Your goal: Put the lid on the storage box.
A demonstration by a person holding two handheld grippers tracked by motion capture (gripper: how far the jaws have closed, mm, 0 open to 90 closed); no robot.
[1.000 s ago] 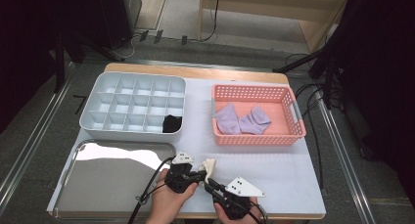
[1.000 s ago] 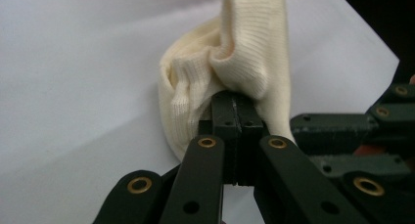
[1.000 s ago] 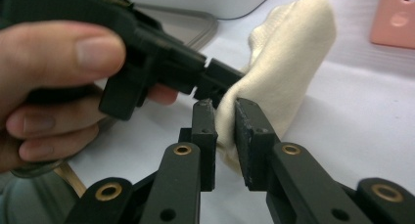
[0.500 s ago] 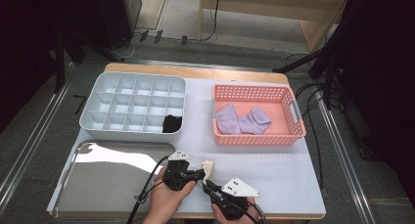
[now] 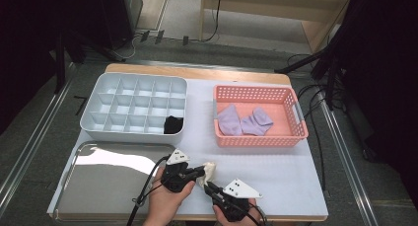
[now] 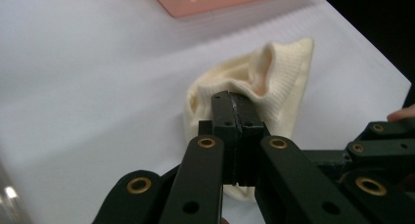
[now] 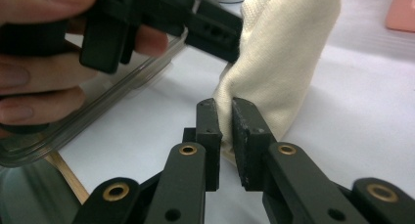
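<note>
White tabletop near its front edge: we pinch the cream sock in the left gripper, jaws clenched on its fabric, while the right gripper has just been closing on a lower fold, probably to fold it.

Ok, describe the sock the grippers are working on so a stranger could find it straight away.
Look at the white table, its near edge, just right of the steel tray. A small cream sock sits there between the two grippers. It is the pale one; the basket's socks are lilac and the divider box's item is black.
</note>
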